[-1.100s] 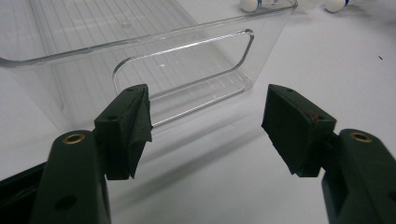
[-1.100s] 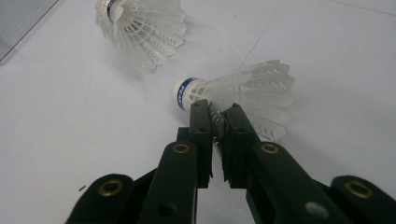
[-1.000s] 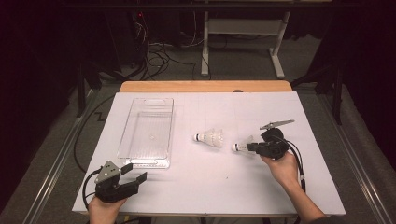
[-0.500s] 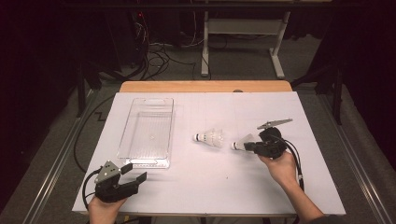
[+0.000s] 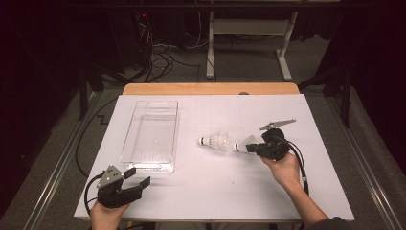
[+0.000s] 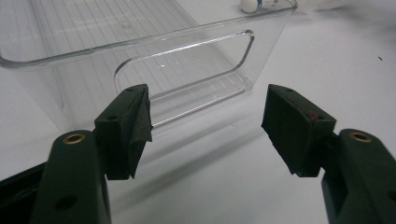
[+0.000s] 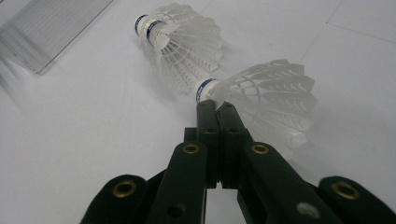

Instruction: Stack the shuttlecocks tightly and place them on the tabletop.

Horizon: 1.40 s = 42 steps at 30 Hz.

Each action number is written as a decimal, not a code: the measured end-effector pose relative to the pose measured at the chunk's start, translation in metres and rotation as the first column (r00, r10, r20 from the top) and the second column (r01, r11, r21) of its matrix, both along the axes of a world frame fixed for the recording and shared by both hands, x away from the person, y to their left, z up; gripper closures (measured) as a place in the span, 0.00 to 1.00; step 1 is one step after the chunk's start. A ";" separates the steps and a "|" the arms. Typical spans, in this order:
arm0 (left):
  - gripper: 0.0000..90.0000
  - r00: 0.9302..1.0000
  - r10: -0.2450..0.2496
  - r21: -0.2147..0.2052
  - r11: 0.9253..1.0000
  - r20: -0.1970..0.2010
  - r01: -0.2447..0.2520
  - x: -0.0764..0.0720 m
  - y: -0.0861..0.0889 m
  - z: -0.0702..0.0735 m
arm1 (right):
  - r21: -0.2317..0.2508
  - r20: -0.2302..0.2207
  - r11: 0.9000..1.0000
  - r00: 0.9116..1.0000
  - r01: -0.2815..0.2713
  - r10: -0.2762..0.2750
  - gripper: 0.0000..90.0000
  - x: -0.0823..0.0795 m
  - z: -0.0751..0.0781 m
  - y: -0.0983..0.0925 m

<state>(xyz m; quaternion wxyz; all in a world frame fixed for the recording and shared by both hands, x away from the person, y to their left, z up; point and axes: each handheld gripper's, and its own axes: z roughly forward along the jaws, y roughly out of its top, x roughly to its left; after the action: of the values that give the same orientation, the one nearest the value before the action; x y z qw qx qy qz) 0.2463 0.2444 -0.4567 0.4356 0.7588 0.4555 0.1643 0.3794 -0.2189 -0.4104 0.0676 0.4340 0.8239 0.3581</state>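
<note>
Two white shuttlecocks lie in line on the white table top. The free shuttlecock (image 5: 215,141) (image 7: 180,42) rests on its side mid-table, cork pointing left. My right gripper (image 5: 257,148) (image 7: 215,105) is shut on the second shuttlecock (image 5: 245,144) (image 7: 268,100), pinching the skirt just behind its blue-banded cork. That cork sits at the free one's skirt. My left gripper (image 5: 137,176) (image 6: 208,116) stands open at the near left, nothing between its pads, facing the short end wall of a clear plastic tray (image 5: 151,134) (image 6: 140,42).
The tray holds nothing; its corner (image 7: 46,32) is seen in the right gripper view. A wooden strip (image 5: 210,88) borders the table's far edge. Cables and a white frame stand on the dark floor beyond.
My right gripper has edged the held shuttlecock slightly left, closing the gap to the free one. The left gripper has not moved.
</note>
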 end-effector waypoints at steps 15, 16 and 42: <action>0.37 1.000 0.001 -0.002 1.000 0.001 -0.001 0.000 0.001 0.000 | 0.009 0.001 1.000 1.000 -0.004 0.004 1.00 0.007 0.002 0.010; 0.37 1.000 0.001 -0.002 1.000 0.001 -0.001 0.000 0.000 0.000 | 0.009 -0.002 1.000 1.000 -0.003 0.003 1.00 0.008 0.002 0.010; 0.37 1.000 -0.002 0.003 1.000 0.001 0.002 0.000 0.000 0.000 | 0.016 -0.010 1.000 1.000 -0.007 0.007 1.00 0.017 -0.001 0.021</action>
<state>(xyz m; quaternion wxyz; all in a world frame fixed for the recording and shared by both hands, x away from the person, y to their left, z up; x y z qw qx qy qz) 0.2465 0.2446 -0.4568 0.4350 0.7599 0.4542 0.1647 0.3961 -0.1977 -0.4112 0.0588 0.4333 0.8229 0.3627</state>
